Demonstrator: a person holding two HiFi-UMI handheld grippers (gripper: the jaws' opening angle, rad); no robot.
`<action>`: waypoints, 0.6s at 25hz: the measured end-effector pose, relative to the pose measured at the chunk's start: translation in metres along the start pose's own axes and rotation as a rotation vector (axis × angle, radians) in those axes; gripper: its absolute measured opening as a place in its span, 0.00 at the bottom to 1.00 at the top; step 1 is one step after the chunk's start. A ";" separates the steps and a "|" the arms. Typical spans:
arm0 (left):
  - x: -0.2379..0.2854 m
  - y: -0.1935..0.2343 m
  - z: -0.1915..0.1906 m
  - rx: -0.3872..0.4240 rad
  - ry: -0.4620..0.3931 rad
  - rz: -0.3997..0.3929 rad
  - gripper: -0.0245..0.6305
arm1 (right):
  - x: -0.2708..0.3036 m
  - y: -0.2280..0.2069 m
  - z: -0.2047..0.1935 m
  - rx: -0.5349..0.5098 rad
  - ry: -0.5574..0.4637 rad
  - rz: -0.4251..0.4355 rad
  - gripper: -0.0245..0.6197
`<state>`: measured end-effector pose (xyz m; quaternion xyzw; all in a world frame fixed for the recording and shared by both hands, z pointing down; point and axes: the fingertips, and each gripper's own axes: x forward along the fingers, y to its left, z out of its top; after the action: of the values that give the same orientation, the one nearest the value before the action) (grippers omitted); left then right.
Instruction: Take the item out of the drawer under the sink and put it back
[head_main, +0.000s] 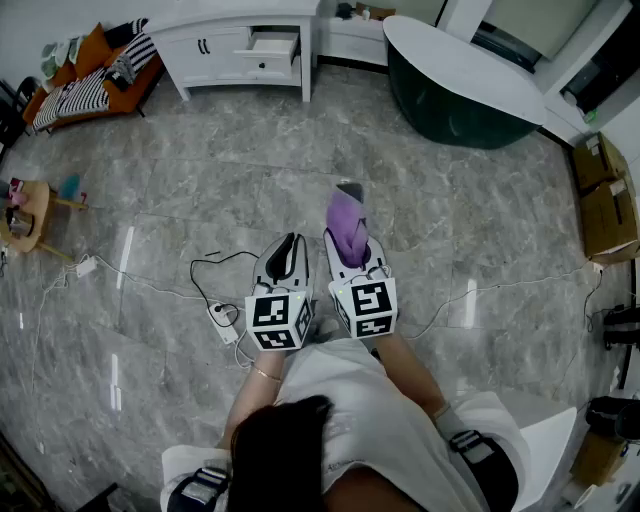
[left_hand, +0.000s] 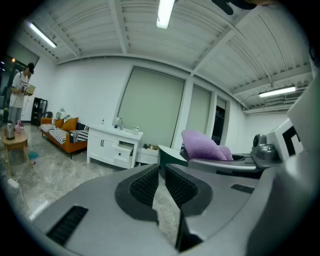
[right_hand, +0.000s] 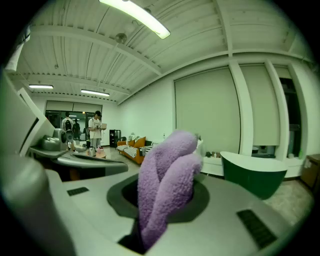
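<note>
Grey marble floor (head_main: 450, 230) lies below both tools. The right tool (head_main: 352, 235) is clamped on a purple cloth (right_hand: 167, 185) that sticks out past its jaws. Just beside it, the left tool (left_hand: 161, 182) has its jaws together and empty. Well ahead, a white cabinet (head_main: 225, 45) has one drawer (head_main: 272, 45) open, near a green tub (head_main: 450, 95).

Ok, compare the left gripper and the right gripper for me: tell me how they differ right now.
The right gripper is clamped on a purple cloth, which sticks up out of its jaws; the left gripper holds nothing. The left gripper's jaws are closed together, while the right gripper's stand slightly apart with the cloth between them. Both sit side by side above the grey floor, pointing the same way.
</note>
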<state>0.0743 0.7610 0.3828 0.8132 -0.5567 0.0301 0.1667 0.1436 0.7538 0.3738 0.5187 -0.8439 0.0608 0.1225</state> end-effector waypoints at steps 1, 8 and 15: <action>-0.001 0.002 0.001 -0.001 -0.002 -0.001 0.10 | 0.001 0.003 0.000 0.000 0.000 0.001 0.17; -0.002 0.011 0.006 0.001 -0.001 -0.012 0.10 | 0.008 0.013 0.006 -0.019 -0.006 -0.002 0.17; 0.002 0.015 0.007 0.002 0.006 -0.027 0.10 | 0.014 0.016 0.006 0.001 0.001 0.000 0.17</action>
<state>0.0606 0.7525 0.3802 0.8208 -0.5451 0.0310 0.1682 0.1222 0.7481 0.3717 0.5186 -0.8439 0.0616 0.1228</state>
